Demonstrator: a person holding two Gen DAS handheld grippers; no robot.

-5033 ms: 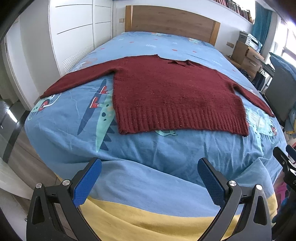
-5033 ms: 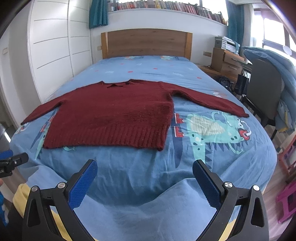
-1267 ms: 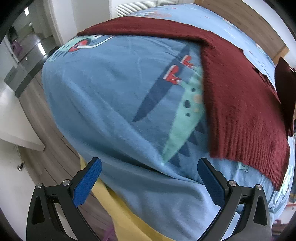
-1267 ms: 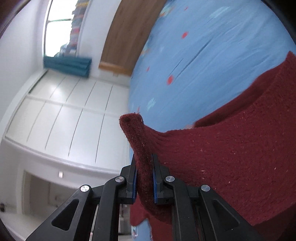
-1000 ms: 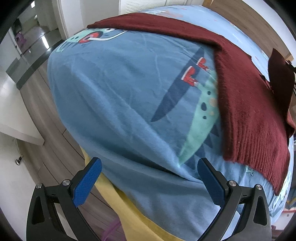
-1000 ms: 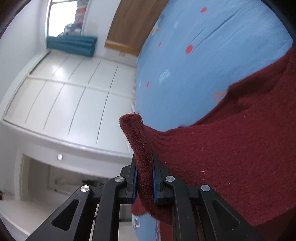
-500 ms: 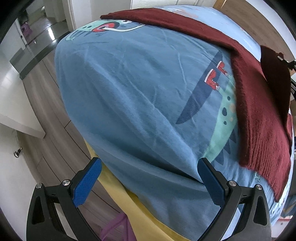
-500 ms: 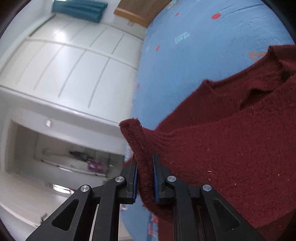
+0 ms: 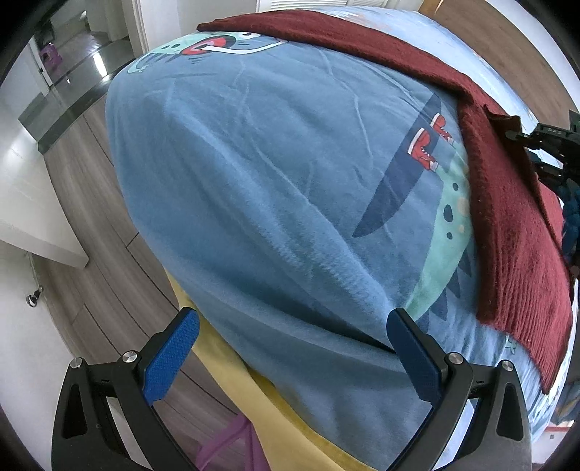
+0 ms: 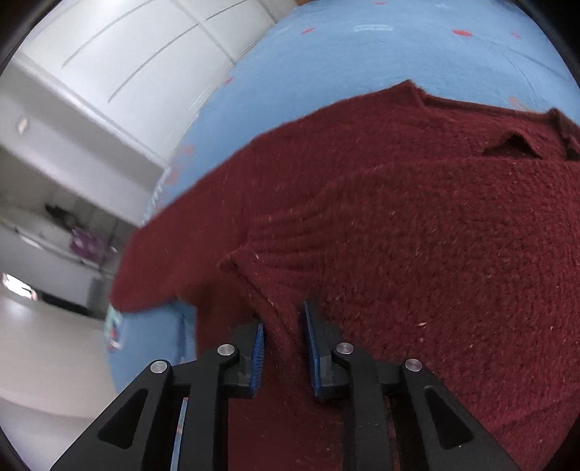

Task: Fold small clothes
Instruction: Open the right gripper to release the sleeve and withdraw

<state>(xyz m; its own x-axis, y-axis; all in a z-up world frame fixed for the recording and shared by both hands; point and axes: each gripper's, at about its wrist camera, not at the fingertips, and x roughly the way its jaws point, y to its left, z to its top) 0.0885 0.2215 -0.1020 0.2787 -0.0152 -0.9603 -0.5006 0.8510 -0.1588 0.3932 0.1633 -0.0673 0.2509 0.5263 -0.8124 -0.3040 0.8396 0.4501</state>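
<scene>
A dark red knitted sweater (image 9: 514, 232) lies on the blue bed cover (image 9: 275, 203). Its left sleeve (image 9: 326, 36) stretches toward the bed's corner. In the right wrist view the sweater (image 10: 417, 232) fills the frame, collar (image 10: 514, 145) at the upper right. My right gripper (image 10: 284, 322) holds the other sleeve's cuff (image 10: 275, 264) laid over the sweater's body; the jaws stand slightly apart around the cloth. It also shows in the left wrist view (image 9: 543, 145), at the right edge. My left gripper (image 9: 290, 347) is open and empty, low over the bed's near corner.
Wooden floor (image 9: 94, 224) and a white wardrobe (image 10: 119, 72) lie to the left of the bed. A yellow sheet (image 9: 253, 409) shows under the blue cover. A wooden headboard (image 9: 507, 32) is at the far end.
My right gripper has carried the cuff down onto the sweater's body and its jaws have parted a little. My left gripper has swung left toward the bed's corner, still open.
</scene>
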